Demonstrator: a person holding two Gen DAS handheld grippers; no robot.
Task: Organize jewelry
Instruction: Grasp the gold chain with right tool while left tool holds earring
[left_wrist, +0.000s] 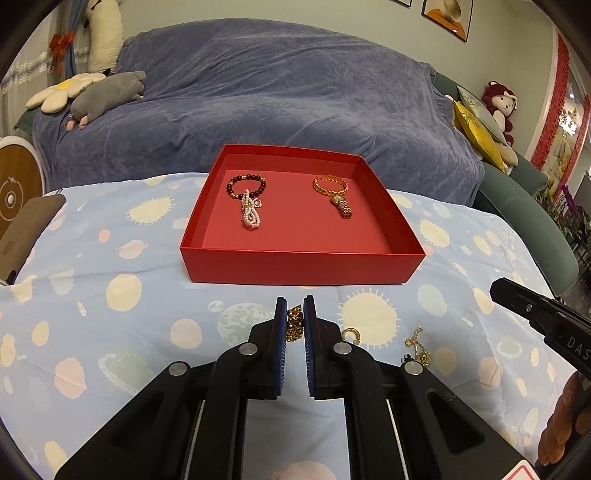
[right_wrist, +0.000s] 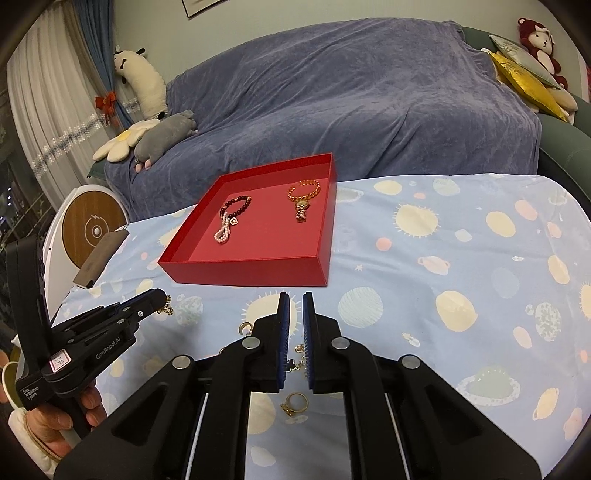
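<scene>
- Sun-and-planet patterned cloth (left_wrist: 110, 295) covers the table; a sofa under a blue throw (left_wrist: 277, 96) stands behind it.
- Left gripper (left_wrist: 295, 314): jaws narrow, clamped on a gold chain (left_wrist: 294, 325), which hangs clear of the cloth.
- Right gripper (right_wrist: 295, 314): jaws closed; whether they pinch the thin gold chain (right_wrist: 301, 349) showing in the gap cannot be told.
- Gold ring (right_wrist: 295, 403) lies on the cloth below the right gripper.
- Red box (left_wrist: 295, 267) sits beyond both grippers, holding a dark bead bracelet (left_wrist: 245, 184) and an amber bracelet (left_wrist: 330, 184), well apart.
</scene>
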